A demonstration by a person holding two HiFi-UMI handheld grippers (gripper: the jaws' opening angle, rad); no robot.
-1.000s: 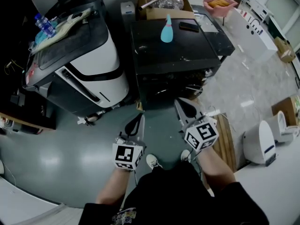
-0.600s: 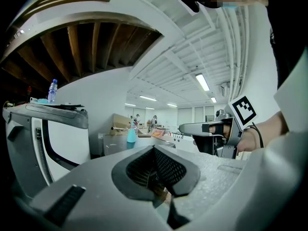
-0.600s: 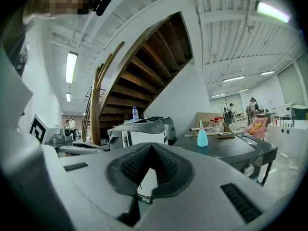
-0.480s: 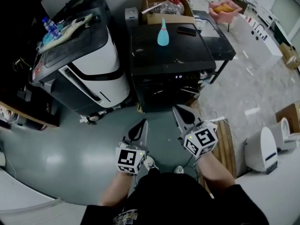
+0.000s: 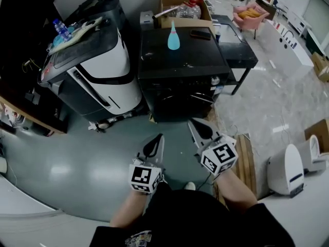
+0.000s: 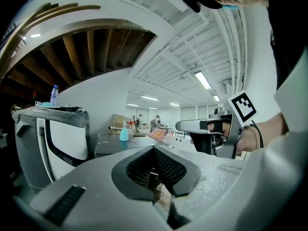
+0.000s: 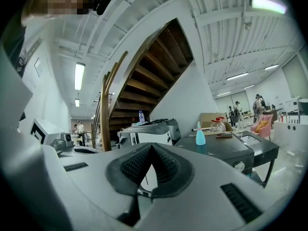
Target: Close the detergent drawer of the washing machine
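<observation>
The black washing machine (image 5: 180,66) stands ahead in the head view, with a teal bottle (image 5: 173,39) and a dark phone (image 5: 199,34) on its lid. Its front face (image 5: 180,94) is dark; a knob (image 5: 215,80) shows at the right, and I cannot make out the detergent drawer. My left gripper (image 5: 159,136) and right gripper (image 5: 191,121) hover over the floor, well short of the machine, both shut and empty. The left gripper view shows shut jaws (image 6: 154,148), the machine (image 6: 115,146) and the right gripper (image 6: 202,125). In the right gripper view, shut jaws (image 7: 151,146) point past the machine (image 7: 226,148).
A white-and-black appliance (image 5: 97,66) with a water bottle (image 5: 62,31) on top stands left of the washer. A cardboard box (image 5: 182,6) sits behind it, a black side table (image 5: 236,40) to its right. A wooden board (image 5: 247,158) and a white device (image 5: 285,169) are on the floor at the right.
Both grippers have drawn back from the washing machine together with the person; the machine now sits farther up the head view. Both jaws stayed shut.
</observation>
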